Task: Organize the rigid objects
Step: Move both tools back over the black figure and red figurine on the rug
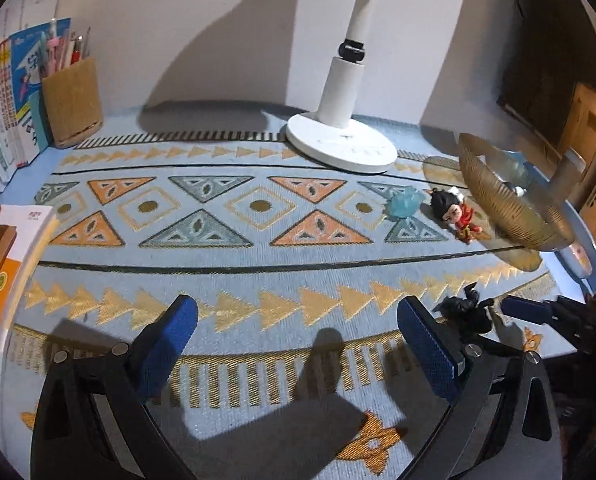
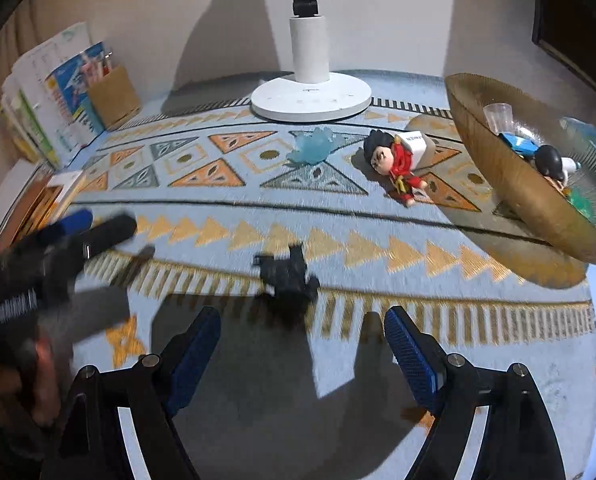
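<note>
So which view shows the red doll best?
The right wrist view: the red doll lies large, face and scarf clear. The left wrist view shows it smaller, off to the right by the bowl.

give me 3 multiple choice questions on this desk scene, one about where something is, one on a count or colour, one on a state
1. Where does the blue translucent toy lie?
A. in the bowl
B. on the mat, beside the red-clothed figure
C. in the pen holder

2. How many toys lie loose on the mat?
A. three
B. one
C. five

3. How do the right gripper fingers stand?
A. shut on the black toy
B. shut on nothing
C. apart, holding nothing

Key: 1 B, it lies on the mat left of the figure, outside the golden bowl. 2 A, the blue toy, the figure and the black toy. 3 C, bare mat shows between the fingers, the black toy ahead of them.
</note>
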Motion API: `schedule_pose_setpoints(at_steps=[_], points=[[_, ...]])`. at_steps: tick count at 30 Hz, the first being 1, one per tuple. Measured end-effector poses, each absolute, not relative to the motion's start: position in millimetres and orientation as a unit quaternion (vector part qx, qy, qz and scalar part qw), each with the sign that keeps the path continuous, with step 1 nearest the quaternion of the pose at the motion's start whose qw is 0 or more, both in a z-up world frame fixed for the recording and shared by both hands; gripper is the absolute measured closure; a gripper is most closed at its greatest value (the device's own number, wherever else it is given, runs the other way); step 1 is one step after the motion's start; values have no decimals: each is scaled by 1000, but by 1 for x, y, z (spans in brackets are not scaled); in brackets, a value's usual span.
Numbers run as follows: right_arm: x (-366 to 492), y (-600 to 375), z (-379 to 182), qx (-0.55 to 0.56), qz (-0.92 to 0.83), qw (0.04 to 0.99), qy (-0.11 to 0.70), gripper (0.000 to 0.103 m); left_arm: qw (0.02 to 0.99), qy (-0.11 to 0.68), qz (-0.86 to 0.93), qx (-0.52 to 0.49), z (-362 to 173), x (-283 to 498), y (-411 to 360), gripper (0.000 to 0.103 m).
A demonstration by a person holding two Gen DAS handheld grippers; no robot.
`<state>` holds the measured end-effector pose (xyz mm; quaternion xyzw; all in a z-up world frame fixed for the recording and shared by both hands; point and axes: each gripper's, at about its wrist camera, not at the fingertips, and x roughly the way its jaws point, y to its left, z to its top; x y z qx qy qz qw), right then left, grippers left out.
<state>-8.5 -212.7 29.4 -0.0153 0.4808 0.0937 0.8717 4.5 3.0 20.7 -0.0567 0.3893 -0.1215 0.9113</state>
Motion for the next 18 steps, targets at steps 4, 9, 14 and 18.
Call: schedule_pose_setpoints(at_steps=[4,9,14,18], points=[[6,-208,21,-14,73,870,487,17,909,395,-121,-63,18,5,5,3],[10,-200,12,-47,57,871,485,0,909,396,-117,-64,17,5,5,3],[10,-199,12,-46,64,871,486,0,906,402,-119,-57,15,7,2,3],[2,-199,10,-39,57,881,468,0,905,405,-120,-59,14,8,3,3]])
